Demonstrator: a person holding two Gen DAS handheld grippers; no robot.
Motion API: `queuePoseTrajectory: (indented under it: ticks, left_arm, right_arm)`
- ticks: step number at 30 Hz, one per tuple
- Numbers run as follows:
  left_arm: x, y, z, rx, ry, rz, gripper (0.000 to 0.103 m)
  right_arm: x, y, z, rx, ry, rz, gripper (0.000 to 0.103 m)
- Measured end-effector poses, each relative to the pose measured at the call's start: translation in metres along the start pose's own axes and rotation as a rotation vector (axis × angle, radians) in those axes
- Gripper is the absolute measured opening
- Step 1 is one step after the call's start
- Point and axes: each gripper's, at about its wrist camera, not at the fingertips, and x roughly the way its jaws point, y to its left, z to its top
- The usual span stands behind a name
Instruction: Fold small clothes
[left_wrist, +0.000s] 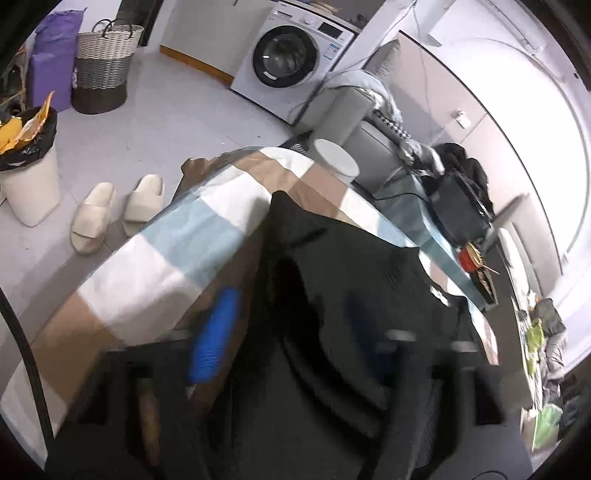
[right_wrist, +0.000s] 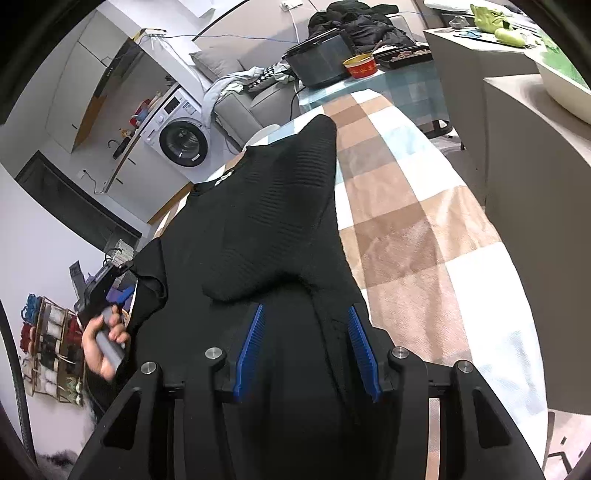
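Note:
A black ribbed knit sweater lies lengthwise on the checked blanket, with one sleeve folded across its body. In the right wrist view my right gripper sits at the near end, and bunched black fabric fills the gap between its blue pads. My left gripper, held by a hand, is at the sweater's left edge, where a corner curls up. Its own view is blurred: the sweater lies under my left gripper, between two pads that stand apart. Whether they press the cloth is unclear.
The blanket-covered table drops off on the left to a floor with slippers, a white bin and a woven basket. At the far end stand a dark container, a red bowl and a white stool.

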Motion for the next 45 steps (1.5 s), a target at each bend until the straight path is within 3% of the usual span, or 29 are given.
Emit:
queuePoseTrajectory:
  ticks: [2,6,8,10,12,15,19,24,32,36,38,45]
  left_arm:
    - [0.016,-0.009,0.004,0.021,0.045,0.013,0.008]
    - [0.014,-0.038,0.001,0.085,0.009,-0.061,0.006]
    - [0.008,-0.066,-0.003,0.136,-0.006,-0.185,0.006]
    - [0.009,-0.098,-0.011,0.22,0.046,-0.252,0.019]
    - [0.01,-0.118,-0.018,0.274,0.07,-0.269,0.061]
    - [0.003,-0.127,-0.024,0.317,0.025,-0.242,0.08]
    - [-0.005,-0.104,-0.019,0.253,0.018,-0.223,0.08]
    - [-0.003,-0.065,-0.024,0.189,0.098,-0.171,0.08]
    - [-0.051,-0.046,-0.084,0.352,0.168,-0.108,0.081]
    - [-0.095,-0.038,-0.11,0.416,0.148,-0.086,0.094]
    - [-0.119,-0.029,-0.121,0.422,0.134,-0.081,0.102]
    - [-0.19,0.022,-0.151,0.376,0.106,-0.035,0.102]
  right_arm:
    - [-0.003,-0.002,-0.001,0.004,-0.004,-0.003,0.048]
    - [-0.011,-0.007,-0.005,0.016,-0.014,-0.015,0.048]
    - [-0.014,-0.009,-0.008,0.024,-0.016,-0.028,0.048]
    - [-0.015,-0.01,-0.009,0.029,-0.014,-0.036,0.048]
    - [-0.017,-0.01,-0.009,0.031,-0.017,-0.041,0.048]
    - [-0.022,-0.005,-0.009,0.018,-0.028,-0.037,0.048]
    - [-0.025,-0.003,-0.011,0.005,-0.039,-0.025,0.048]
    - [-0.019,-0.008,-0.012,0.024,-0.027,-0.017,0.049]
    - [0.001,0.002,-0.016,-0.008,0.012,-0.045,0.049]
    - [0.003,0.006,-0.023,-0.034,0.02,-0.068,0.049]
    - [0.001,0.01,-0.027,-0.054,0.023,-0.088,0.059]
    - [-0.027,0.01,-0.051,-0.117,0.03,-0.078,0.083]
